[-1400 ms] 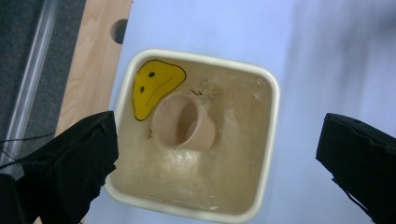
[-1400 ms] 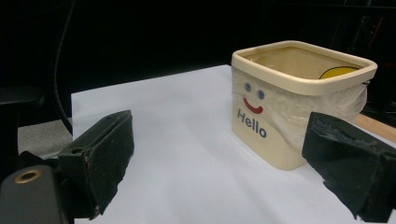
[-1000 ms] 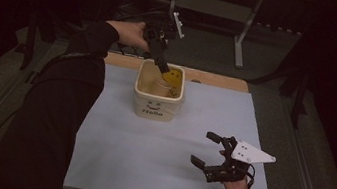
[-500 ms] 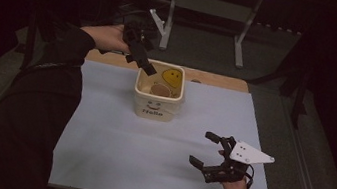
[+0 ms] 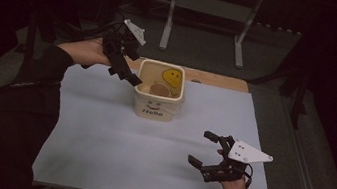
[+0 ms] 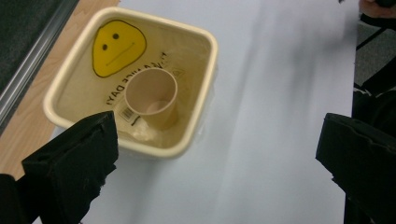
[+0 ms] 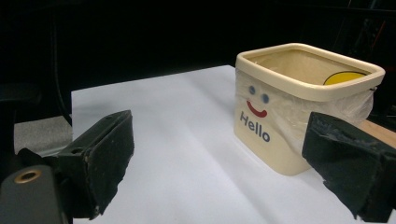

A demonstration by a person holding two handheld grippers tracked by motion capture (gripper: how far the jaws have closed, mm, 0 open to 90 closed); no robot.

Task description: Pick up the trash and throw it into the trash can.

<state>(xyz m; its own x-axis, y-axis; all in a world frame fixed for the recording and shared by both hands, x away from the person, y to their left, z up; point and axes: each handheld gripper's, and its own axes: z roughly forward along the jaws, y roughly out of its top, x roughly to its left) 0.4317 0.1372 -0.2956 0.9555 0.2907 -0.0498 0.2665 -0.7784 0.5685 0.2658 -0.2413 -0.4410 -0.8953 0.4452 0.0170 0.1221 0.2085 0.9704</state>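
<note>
A cream square bin [image 5: 156,109] with "Hello" and a smiley on its front stands at the far middle of the table. A tan paper cup [image 5: 159,90] stands upright inside it, mouth up [image 6: 152,95], beside a yellow smiley sticker [image 6: 117,45]. My left gripper [image 5: 126,74] hovers just left of the bin's rim, above it, open and with nothing between its jaws [image 6: 219,140]. My right gripper [image 5: 203,148] hangs open over the near right of the table, pointing at the bin [image 7: 289,107], its jaws [image 7: 224,149] wide apart and holding nothing.
A pale sheet [image 5: 98,144] covers the tabletop, with a strip of bare wood [image 5: 219,80] along the far edge. A grey metal stand [image 5: 207,9] is on the floor beyond the table. The surroundings are dark.
My left gripper has come up out of the bin and drawn back to the left, leaving the cup inside. The right gripper has stayed put.
</note>
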